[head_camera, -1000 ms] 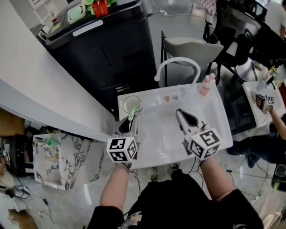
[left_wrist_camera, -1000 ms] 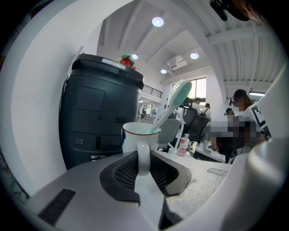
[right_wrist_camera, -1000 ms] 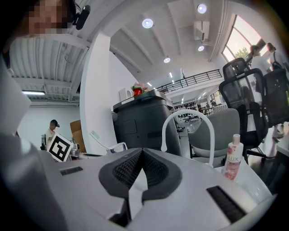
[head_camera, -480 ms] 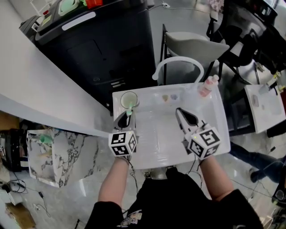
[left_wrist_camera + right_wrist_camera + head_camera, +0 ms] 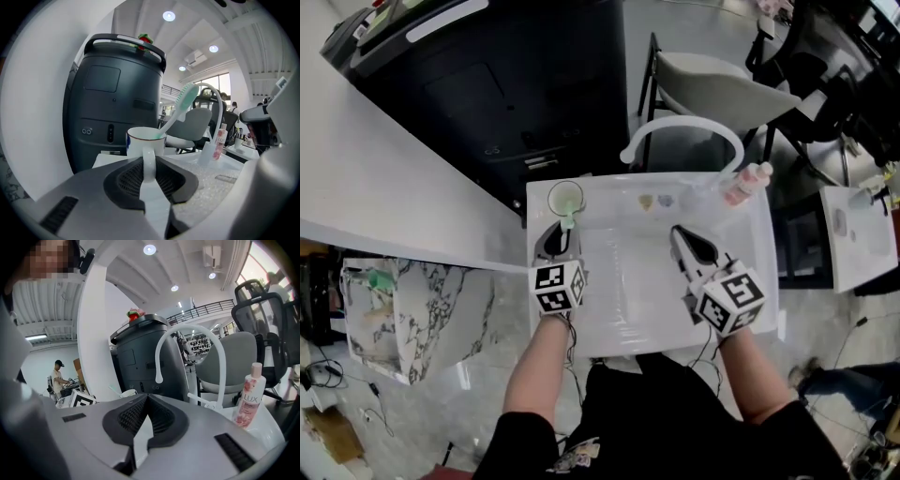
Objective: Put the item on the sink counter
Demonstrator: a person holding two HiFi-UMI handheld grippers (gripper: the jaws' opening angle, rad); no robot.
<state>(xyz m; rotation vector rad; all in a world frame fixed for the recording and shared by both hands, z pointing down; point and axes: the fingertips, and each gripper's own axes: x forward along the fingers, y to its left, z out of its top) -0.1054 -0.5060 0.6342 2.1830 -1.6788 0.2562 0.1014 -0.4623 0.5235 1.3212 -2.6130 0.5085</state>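
Observation:
A white mug (image 5: pixel 565 199) with a green toothbrush (image 5: pixel 180 105) in it is at the back left corner of the white sink counter (image 5: pixel 759 281). My left gripper (image 5: pixel 560 234) is shut on the mug's handle (image 5: pixel 148 164), which stands upright between the two pads. The jaws hide the mug's base, so I cannot tell whether it touches the counter. My right gripper (image 5: pixel 689 246) hovers over the basin's right half, shut with nothing in it. The same mug (image 5: pixel 127 393) shows small at the left in the right gripper view.
A white arched faucet (image 5: pixel 680 127) rises at the sink's back edge, with a pink bottle (image 5: pixel 746 185) at the back right corner. A tall black unit (image 5: pixel 516 84) stands close behind the mug. A grey chair (image 5: pixel 722 94) is behind the faucet. A white curved worktop (image 5: pixel 375 169) runs along the left.
The head view has shifted, so the sink sits slightly higher in the picture. Both grippers and the mug keep their places relative to the sink.

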